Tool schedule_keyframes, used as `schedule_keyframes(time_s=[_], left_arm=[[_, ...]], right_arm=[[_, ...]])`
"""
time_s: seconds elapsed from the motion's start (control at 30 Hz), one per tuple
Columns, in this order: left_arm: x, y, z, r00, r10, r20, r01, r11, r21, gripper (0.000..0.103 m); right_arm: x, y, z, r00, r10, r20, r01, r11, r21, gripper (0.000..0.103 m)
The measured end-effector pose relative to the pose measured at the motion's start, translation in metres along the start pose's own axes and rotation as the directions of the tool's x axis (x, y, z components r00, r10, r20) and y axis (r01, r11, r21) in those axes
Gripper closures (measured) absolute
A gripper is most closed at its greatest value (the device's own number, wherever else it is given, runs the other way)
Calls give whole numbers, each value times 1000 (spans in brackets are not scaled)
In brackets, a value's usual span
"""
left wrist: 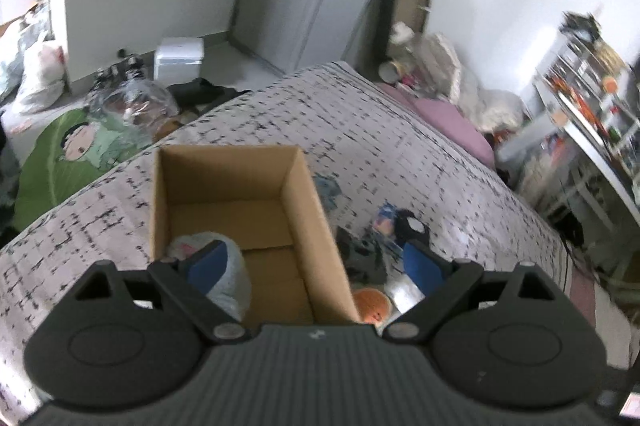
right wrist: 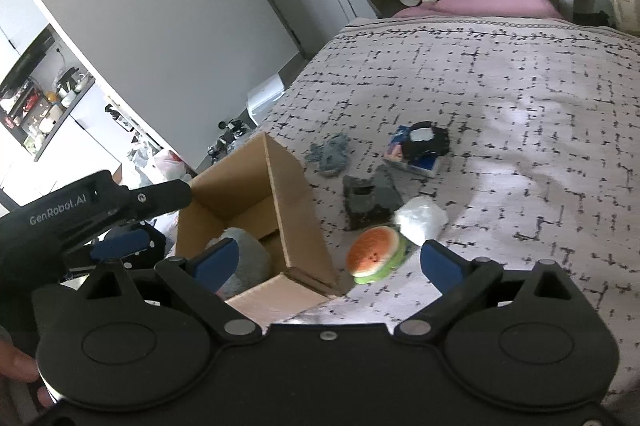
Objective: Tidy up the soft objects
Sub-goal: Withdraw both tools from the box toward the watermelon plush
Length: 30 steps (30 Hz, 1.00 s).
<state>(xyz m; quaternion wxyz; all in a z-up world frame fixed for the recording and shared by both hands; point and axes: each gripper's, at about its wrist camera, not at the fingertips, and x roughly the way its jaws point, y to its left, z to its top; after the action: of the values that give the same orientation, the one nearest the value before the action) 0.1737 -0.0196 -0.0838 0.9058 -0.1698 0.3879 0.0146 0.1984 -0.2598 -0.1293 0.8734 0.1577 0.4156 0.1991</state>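
likely light and squashy, the watermelon plush (right wrist: 376,255) lies at lower centre beside the box (right wrist: 296,226), best pinched across its rim; both the right gripper (right wrist: 328,260) and left gripper (left wrist: 316,266) gape wide, empty.

One legible mark: "GenRobot.AI" in pale lettering on the black body of the left gripper (right wrist: 116,222), seen side-on at the left edge of the right wrist view. Packaging on the far shelves and the printed box (right wrist: 420,162) on the bed carry colour patches but nothing readable. Left wrist view is blurred; no text can be made out there.
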Motion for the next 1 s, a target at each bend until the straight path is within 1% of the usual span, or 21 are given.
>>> schedule_keyframes(time_s=[0.23,0.53,0.73,0.83,0.9,0.93,0.97,1.0], left_arm=[[10,-27,-6,999,-30,-30,33,995,97,9],[22,-43,-11,997,-44,-71,53,988,143,9],[30,-55,-16,992,-74,-100,93,976,198,9],[33,-62,-18,992,-86,-95,106,968,229,10],[36,-67,-19,992,-93,-89,112,963,243,10],[38,-68,-19,992,-93,-89,113,963,245,12],[41,-69,-19,991,-93,-93,114,963,243,12],[43,-70,-19,990,-97,-99,118,964,238,13]], right_arm=[[-7,-20,0,999,-35,10,35,999,-13,1],[-7,-52,-4,997,-74,2,74,997,11,1],[-5,-70,-7,997,-80,-9,80,997,23,1],[-1,-77,-7,997,-78,-15,79,996,36,4],[2,-82,-7,997,-76,-22,77,996,47,7],[3,-84,-8,997,-77,-23,78,996,51,8],[4,-86,-8,997,-75,-25,77,996,55,10],[6,-88,-7,997,-71,-30,73,996,59,15]])
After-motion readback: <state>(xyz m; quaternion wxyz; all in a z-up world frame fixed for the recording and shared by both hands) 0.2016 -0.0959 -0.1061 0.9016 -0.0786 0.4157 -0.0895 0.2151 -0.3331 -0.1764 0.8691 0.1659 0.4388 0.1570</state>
